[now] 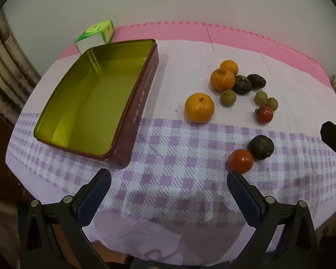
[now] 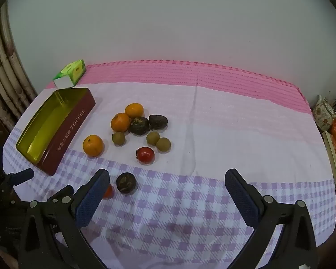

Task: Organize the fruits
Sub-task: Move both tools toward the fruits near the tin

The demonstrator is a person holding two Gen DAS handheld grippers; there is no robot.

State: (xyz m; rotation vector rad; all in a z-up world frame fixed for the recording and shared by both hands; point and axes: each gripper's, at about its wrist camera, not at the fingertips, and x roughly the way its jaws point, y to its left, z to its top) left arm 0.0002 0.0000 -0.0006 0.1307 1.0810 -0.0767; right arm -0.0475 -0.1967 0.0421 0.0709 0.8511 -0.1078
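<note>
Showing both tools above a table (image 1: 190, 51) draped in a pink and lilac checked cloth: the left hand-held gripper (image 1: 169, 185) hangs with its jaws spread wide and nothing between them, and the right hand-held gripper (image 2: 167, 185) is likewise released and empty. A rectangular toffee tin (image 1: 143, 98), maroon outside and gold inside, stands open and empty at the left of the cloth. To its right lie the fruits, all loose on the cloth. Two oranges (image 1: 222, 80) touch each other at the far end of the group, with two dark wrinkled fruits (image 1: 242, 85) just beside them. A third orange (image 1: 199, 107) sits apart, nearer the tin. Three small olive-green fruits (image 1: 228, 97) are scattered around a red tomato (image 1: 265, 114). Closer to the cameras, a second tomato (image 1: 241, 160) touches another dark fruit (image 1: 261, 147). A green and white carton (image 1: 96, 34) rests behind the tin, near the wall.
</note>
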